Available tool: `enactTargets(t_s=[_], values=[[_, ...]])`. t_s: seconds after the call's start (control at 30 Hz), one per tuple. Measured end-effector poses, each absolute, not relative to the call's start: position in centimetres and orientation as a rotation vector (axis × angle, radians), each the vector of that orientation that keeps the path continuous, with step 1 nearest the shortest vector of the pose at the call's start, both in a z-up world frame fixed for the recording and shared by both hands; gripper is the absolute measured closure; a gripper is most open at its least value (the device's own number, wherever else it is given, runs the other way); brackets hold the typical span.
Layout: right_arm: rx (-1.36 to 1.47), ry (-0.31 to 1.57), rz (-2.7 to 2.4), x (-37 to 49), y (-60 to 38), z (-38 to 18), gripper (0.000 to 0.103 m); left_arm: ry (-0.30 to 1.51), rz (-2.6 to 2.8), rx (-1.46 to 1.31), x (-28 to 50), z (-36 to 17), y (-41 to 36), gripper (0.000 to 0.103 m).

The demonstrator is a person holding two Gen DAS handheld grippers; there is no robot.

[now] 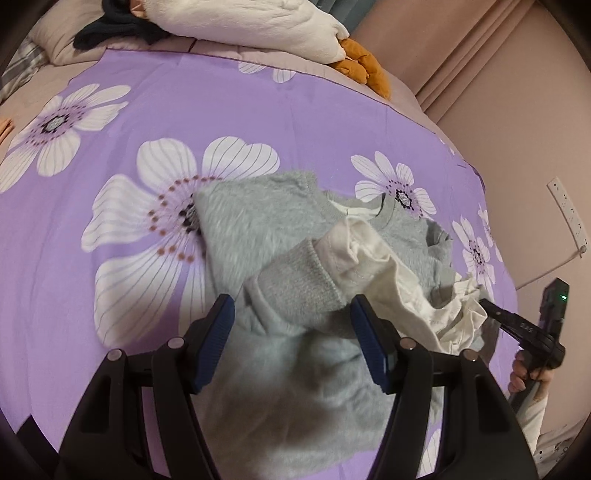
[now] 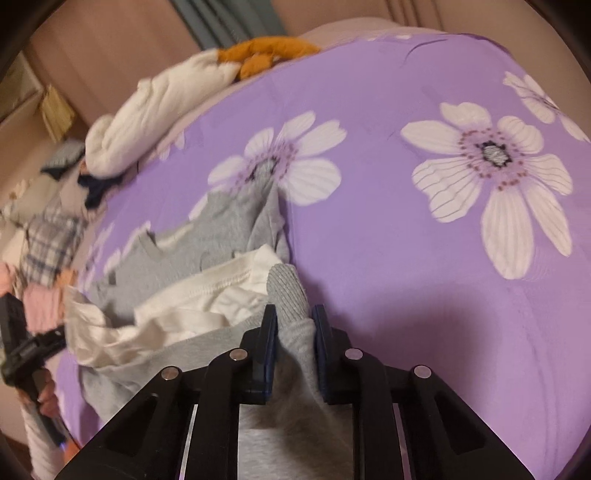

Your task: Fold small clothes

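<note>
A small grey sweatshirt [image 1: 255, 218] with a white lining or white garment [image 1: 373, 258] bunched in it lies crumpled on the purple flowered bedspread [image 1: 110, 122]. My left gripper [image 1: 291, 314] is open, its jaws wide on either side of a ribbed grey cuff [image 1: 299, 284] and not touching it. In the right wrist view my right gripper [image 2: 293, 321] is shut on the grey sleeve just behind its ribbed cuff [image 2: 286, 291]. The sweatshirt body [image 2: 177, 254] and white cloth [image 2: 207, 295] lie to its left. The right gripper also shows in the left wrist view [image 1: 491, 308].
A white plush toy [image 1: 258, 22] with orange feet [image 1: 360, 66] and dark clothes [image 1: 118, 29] lie at the bed's far end. More clothes, plaid and pink, are piled at the left [image 2: 51, 240]. A wall with a power strip [image 1: 569, 214] stands beside the bed.
</note>
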State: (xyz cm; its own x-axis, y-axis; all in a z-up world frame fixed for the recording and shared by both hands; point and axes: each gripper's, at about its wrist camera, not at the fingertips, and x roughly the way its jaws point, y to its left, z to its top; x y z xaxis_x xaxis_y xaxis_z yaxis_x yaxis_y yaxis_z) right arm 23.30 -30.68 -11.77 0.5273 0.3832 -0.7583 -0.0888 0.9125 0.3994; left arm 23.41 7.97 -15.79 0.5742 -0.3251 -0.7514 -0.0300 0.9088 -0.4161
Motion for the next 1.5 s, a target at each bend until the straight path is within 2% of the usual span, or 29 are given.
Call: enactTargets(t_s=[0.5, 0.8, 0.83, 0.93, 1.0, 1.1, 1.23, 1.5], values=[[0.429, 1.013, 0.164, 24.0, -31.9, -13.5, 0.084, 0.928, -0.297, -0.371, 24.7, -14.8, 7.0, 0.035], [0.423, 1.016, 0.158, 23.9, -31.8, -13.6, 0.084, 1.014, -0.237, -0.320, 27.3, -17.7, 6.7, 0.039], [0.421, 1.016, 0.157, 23.8, -31.7, -13.7, 0.084, 1.013, -0.230, -0.320, 27.3, -17.8, 6.8, 0.040], [0.408, 1.016, 0.153, 23.9, -31.6, -13.7, 0.084, 0.999, -0.209, -0.303, 27.0, -17.9, 6.9, 0.054], [0.408, 1.014, 0.148, 23.8, -31.6, -13.6, 0.084, 0.984, -0.196, -0.292, 26.6, -17.9, 7.0, 0.073], [0.406, 1.007, 0.143, 23.7, -31.5, -13.5, 0.084, 0.967, -0.183, -0.306, 25.9, -17.7, 7.3, 0.084], [0.394, 0.982, 0.136, 23.0, -31.3, -12.6, 0.084, 0.904, -0.140, -0.287, 24.0, -16.1, 6.8, 0.089], [0.368, 0.868, 0.168, 20.2, -31.0, -8.1, 0.084, 0.792, -0.137, -0.427, 19.2, -12.3, 8.0, 0.089]])
